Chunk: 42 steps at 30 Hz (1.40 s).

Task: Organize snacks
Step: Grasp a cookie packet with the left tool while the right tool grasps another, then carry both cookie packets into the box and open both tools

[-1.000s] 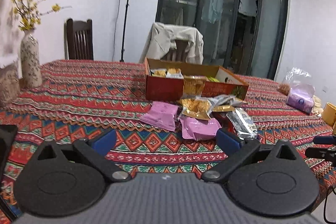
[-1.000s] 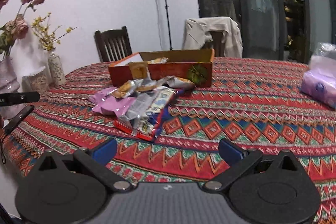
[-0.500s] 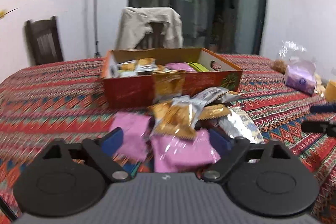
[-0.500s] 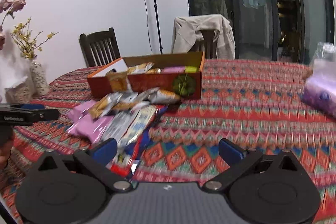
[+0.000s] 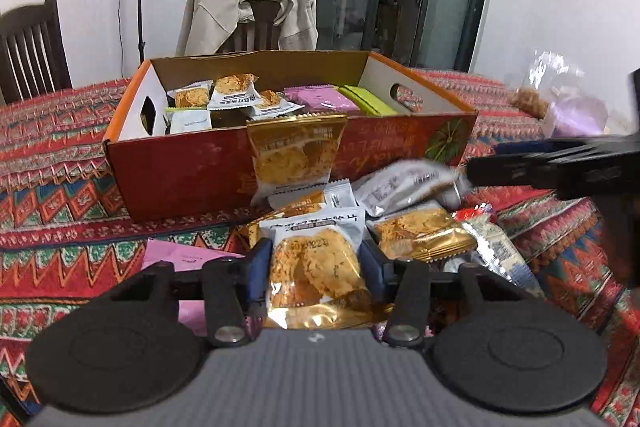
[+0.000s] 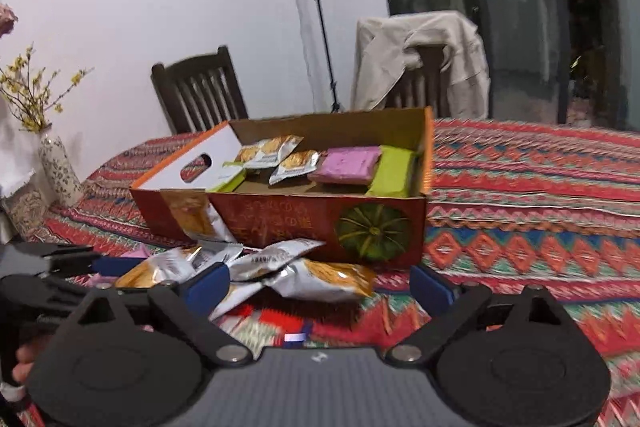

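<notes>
An open red cardboard box [image 5: 180, 171] [image 6: 280, 223] holds cracker packets, a pink packet [image 6: 348, 163] and a green one [image 6: 394, 173]. A pile of snack packets lies in front of it. My left gripper [image 5: 316, 259] has its fingers closed against both sides of a gold-and-white cracker packet [image 5: 316, 267] on top of the pile. My right gripper [image 6: 320, 287] is open over the right part of the pile, around a silver-and-gold packet [image 6: 324, 281]. It shows from the side in the left wrist view [image 5: 552, 163].
A gold packet [image 5: 296, 151] leans on the box front. Pink packets [image 5: 176, 259] lie left of the pile. The table has a patterned red cloth [image 6: 520, 211]. A vase [image 6: 60, 171] stands far left, a plastic bag [image 5: 560, 99] at right, chairs behind.
Both grippers moved forward to the snack pile. The left jaws narrowed from wide open onto the cracker packet. The right gripper stayed open.
</notes>
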Available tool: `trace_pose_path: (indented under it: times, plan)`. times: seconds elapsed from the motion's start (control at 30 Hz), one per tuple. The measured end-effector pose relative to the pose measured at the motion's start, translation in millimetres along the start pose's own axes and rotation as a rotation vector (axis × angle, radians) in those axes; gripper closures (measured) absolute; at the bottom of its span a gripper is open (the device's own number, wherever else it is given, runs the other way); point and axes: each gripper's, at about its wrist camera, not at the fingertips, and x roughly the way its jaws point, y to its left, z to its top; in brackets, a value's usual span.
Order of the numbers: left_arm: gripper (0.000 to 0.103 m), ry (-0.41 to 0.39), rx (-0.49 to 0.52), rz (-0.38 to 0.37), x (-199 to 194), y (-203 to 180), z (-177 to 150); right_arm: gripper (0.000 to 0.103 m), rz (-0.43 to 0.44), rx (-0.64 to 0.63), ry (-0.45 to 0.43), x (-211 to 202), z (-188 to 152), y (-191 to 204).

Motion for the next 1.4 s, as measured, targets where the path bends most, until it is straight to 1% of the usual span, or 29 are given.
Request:
trace_pose_path:
  times: [0.07, 0.13, 0.23, 0.3, 0.37, 0.4, 0.43, 0.5, 0.57, 0.67, 0.73, 0.77, 0.8, 0.83, 0.9, 0.97, 1.07, 1.17, 1.2, 1.3, 1.33, 1.4]
  plan:
    - [0.058, -0.002, -0.035, -0.011, -1, 6, 1, 0.009, 0.035, -0.018, 0.014, 18, 5, 1]
    - [0.058, -0.001, -0.056, -0.018, -2, 11, 1, 0.013, 0.044, -0.067, 0.022, 34, 8, 6]
    - [0.059, -0.003, -0.083, -0.005, -5, 15, 2, 0.015, 0.016, -0.136, 0.056, 51, 4, 11]
    - [0.059, 0.004, -0.097, 0.005, -5, 18, 2, 0.015, 0.004, -0.122, 0.073, 54, -2, 7]
    - [0.059, 0.012, -0.109, 0.004, -5, 21, 2, 0.017, 0.033, -0.066, 0.089, 52, -5, -3]
    - [0.059, 0.012, -0.109, 0.006, -5, 21, 1, 0.022, 0.039, -0.045, 0.102, 52, -6, -8]
    - [0.059, 0.01, -0.108, 0.01, -6, 21, 1, 0.023, 0.038, -0.029, 0.109, 51, -7, -11]
    - [0.059, 0.003, -0.101, 0.016, -7, 19, 1, 0.028, 0.032, -0.021, 0.101, 48, -9, -14]
    - [0.059, -0.002, -0.105, 0.024, -8, 19, 1, 0.028, 0.031, -0.016, 0.099, 46, -10, -16]
    - [0.059, -0.014, -0.127, 0.032, -14, 20, 2, 0.033, 0.021, -0.012, 0.109, 40, -10, -18]
    - [0.059, -0.026, -0.138, 0.034, -22, 19, 2, 0.04, 0.005, -0.007, 0.114, 32, -11, -20]
    - [0.059, -0.035, -0.14, 0.034, -26, 18, 2, 0.04, -0.015, -0.008, 0.115, 26, -12, -21]
    - [0.059, -0.043, -0.141, 0.034, -31, 15, 1, 0.044, -0.047, -0.018, 0.121, 20, -16, -21]
    - [0.059, -0.049, -0.14, 0.032, -36, 13, -1, 0.045, -0.067, -0.024, 0.117, 14, -19, -20]
    - [0.059, -0.049, -0.146, 0.032, -43, 7, -7, 0.046, -0.076, 0.005, 0.108, -2, -29, -23]
    - [0.059, -0.043, -0.159, 0.024, -51, 0, -14, 0.047, -0.105, 0.018, 0.099, -16, -38, -24]
    - [0.059, -0.04, -0.163, 0.02, -65, -10, -23, 0.049, -0.184, 0.001, 0.09, -37, -48, -20]
    - [0.059, -0.04, -0.146, 0.03, -78, -19, -32, 0.048, -0.222, -0.035, 0.107, -57, -60, -12]
    - [0.059, -0.039, -0.143, 0.034, -81, -21, -34, 0.045, -0.219, -0.043, 0.117, -62, -63, -8]
    - [0.059, -0.035, -0.143, 0.059, -88, -24, -38, 0.044, -0.215, -0.065, 0.119, -65, -71, 3]
    - [0.059, -0.037, -0.14, 0.068, -91, -25, -38, 0.042, -0.217, -0.062, 0.121, -63, -73, 3]
    - [0.059, -0.05, -0.128, 0.078, -98, -27, -39, 0.034, -0.263, -0.08, 0.112, -59, -76, 8]
